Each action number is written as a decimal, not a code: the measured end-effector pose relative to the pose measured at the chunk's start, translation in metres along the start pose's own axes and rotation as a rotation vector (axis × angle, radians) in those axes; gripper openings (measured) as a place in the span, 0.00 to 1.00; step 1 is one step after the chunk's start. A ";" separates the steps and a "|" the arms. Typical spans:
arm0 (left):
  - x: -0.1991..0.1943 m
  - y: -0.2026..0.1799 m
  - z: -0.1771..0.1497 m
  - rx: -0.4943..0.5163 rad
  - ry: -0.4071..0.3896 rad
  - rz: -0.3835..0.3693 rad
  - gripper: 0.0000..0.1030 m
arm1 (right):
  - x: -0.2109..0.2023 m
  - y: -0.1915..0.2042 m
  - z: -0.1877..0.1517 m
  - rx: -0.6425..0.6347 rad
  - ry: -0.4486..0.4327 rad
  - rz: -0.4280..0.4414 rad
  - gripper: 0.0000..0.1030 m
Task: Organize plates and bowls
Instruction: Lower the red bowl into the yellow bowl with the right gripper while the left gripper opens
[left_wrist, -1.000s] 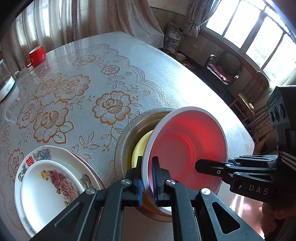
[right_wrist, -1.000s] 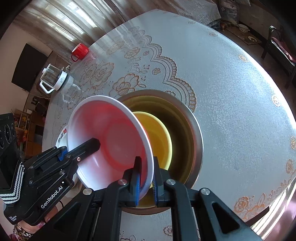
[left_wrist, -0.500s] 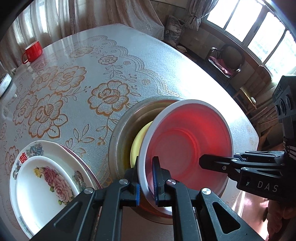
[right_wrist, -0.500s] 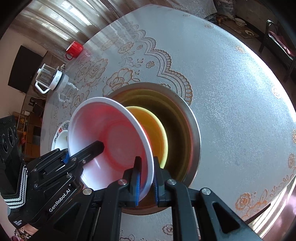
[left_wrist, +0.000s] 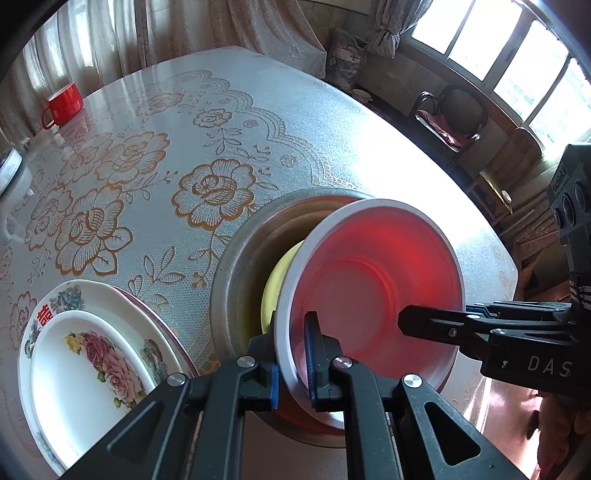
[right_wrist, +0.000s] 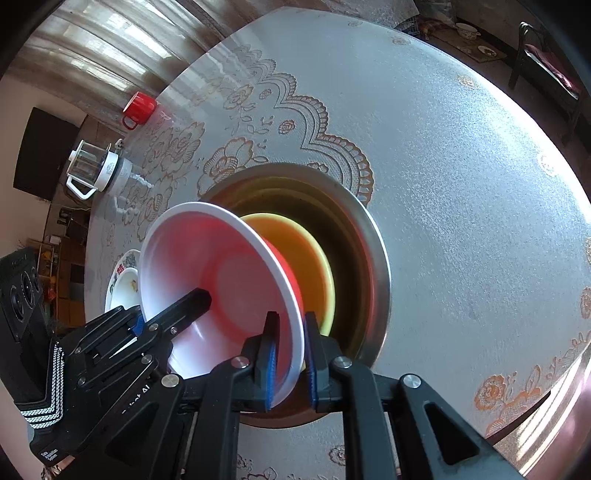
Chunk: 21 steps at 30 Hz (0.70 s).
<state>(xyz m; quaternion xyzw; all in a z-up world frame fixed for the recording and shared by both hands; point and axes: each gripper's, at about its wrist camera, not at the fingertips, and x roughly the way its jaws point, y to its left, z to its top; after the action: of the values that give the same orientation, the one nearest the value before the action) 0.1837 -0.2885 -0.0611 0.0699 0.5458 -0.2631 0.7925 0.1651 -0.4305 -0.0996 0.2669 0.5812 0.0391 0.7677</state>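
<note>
A red bowl with a white rim (left_wrist: 373, 288) (right_wrist: 221, 288) hangs over a large steel basin (left_wrist: 236, 266) (right_wrist: 373, 243). A yellow bowl (left_wrist: 277, 284) (right_wrist: 314, 258) lies in the basin. My left gripper (left_wrist: 293, 354) is shut on the red bowl's near rim. My right gripper (right_wrist: 290, 354) is shut on its opposite rim and shows in the left wrist view (left_wrist: 436, 325). The left gripper shows in the right wrist view (right_wrist: 173, 314). Stacked flowered plates (left_wrist: 85, 354) (right_wrist: 123, 280) lie left of the basin.
The round table (left_wrist: 332, 129) has a flowered lace cloth. A red mug (left_wrist: 64, 103) (right_wrist: 138, 105) and a glass jug (right_wrist: 92, 168) stand at the far side. A chair (left_wrist: 458, 114) stands beyond the table near the windows.
Both grippers have stayed shut on the red bowl. The bowl has tilted flatter and moved a little lower and further over the basin.
</note>
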 end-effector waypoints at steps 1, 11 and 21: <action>0.000 0.000 0.000 -0.002 0.000 0.005 0.09 | -0.002 0.001 0.000 -0.002 -0.006 0.000 0.18; 0.007 -0.002 -0.001 0.004 0.023 0.021 0.09 | -0.007 -0.002 -0.005 -0.017 -0.038 -0.012 0.18; 0.001 -0.002 0.003 -0.008 0.024 0.001 0.36 | -0.018 -0.007 -0.003 0.014 -0.107 -0.037 0.15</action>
<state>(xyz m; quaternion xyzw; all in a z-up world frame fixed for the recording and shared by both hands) 0.1854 -0.2913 -0.0602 0.0701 0.5562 -0.2595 0.7864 0.1551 -0.4419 -0.0878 0.2630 0.5445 0.0064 0.7965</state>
